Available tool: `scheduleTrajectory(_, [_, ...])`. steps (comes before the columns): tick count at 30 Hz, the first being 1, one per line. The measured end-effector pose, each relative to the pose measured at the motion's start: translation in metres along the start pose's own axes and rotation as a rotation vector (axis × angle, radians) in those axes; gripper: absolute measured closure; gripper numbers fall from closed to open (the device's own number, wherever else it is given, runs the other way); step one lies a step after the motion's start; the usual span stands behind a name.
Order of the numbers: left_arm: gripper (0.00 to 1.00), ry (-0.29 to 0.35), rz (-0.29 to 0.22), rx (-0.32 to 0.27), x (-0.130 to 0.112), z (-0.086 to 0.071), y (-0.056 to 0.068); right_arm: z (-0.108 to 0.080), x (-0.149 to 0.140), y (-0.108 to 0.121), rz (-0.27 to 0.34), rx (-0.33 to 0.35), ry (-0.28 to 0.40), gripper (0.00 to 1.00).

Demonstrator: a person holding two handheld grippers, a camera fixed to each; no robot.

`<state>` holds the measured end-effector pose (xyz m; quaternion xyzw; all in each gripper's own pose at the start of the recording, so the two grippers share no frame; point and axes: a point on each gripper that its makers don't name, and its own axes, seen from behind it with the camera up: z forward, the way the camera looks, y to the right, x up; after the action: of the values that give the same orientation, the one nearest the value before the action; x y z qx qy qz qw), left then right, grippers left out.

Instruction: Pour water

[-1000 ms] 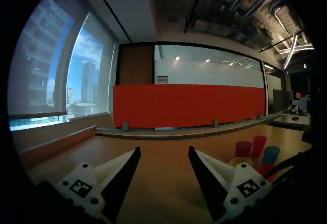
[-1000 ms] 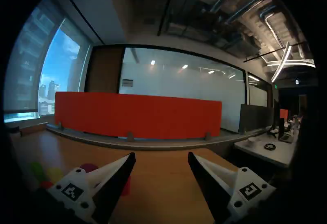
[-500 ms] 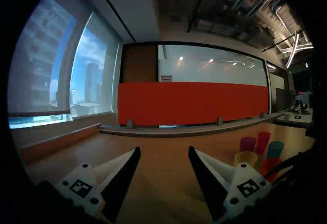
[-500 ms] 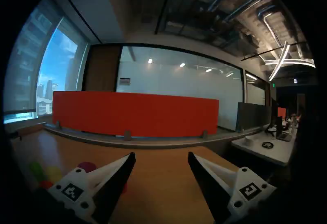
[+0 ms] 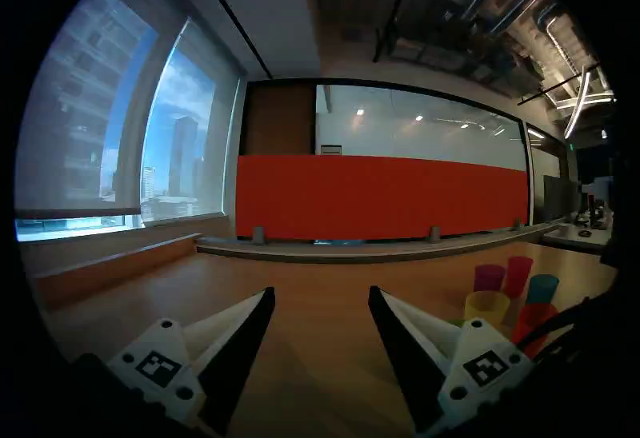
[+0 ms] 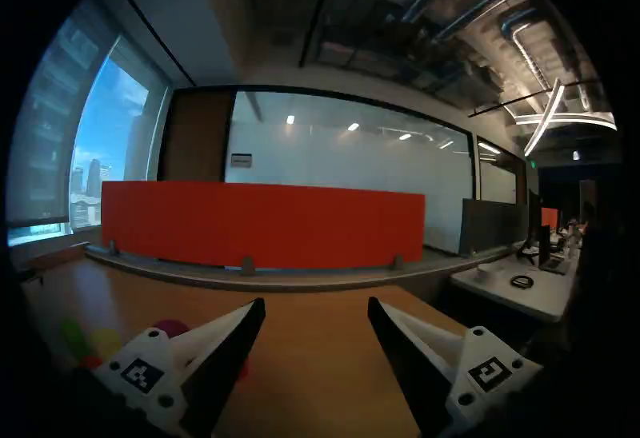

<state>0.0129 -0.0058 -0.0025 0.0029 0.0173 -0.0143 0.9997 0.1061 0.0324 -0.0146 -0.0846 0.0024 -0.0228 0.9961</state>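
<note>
Several coloured plastic cups stand on the wooden table: in the left gripper view a yellow cup [image 5: 486,308], a magenta cup [image 5: 489,277], a red cup [image 5: 518,275], a teal cup [image 5: 542,288] and an orange-red cup [image 5: 534,320] cluster at the lower right, beside my left gripper [image 5: 320,298], which is open with nothing between its fingers. In the right gripper view a green cup [image 6: 72,336], a yellow cup [image 6: 104,342] and a magenta cup [image 6: 170,328] sit at the lower left, partly behind the left finger. My right gripper [image 6: 316,308] is open and empty too.
A long red divider panel [image 5: 384,197] runs along the table's far edge. Large windows [image 5: 104,142] line the left wall. Another desk with office items [image 6: 520,286] stands to the right. Bare wooden tabletop [image 6: 312,358] stretches ahead of both grippers.
Both views have shifted slightly: the cups sit a little lower and farther right in the left gripper view. Both grippers stay open.
</note>
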Motion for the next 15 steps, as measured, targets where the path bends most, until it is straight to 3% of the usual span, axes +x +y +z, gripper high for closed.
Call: scheduleTrajectory(15, [0.14,-0.034,0.026,0.001,-0.013,0.003,0.002,0.000,0.005,-0.008,0.003,0.012,0.004,0.01])
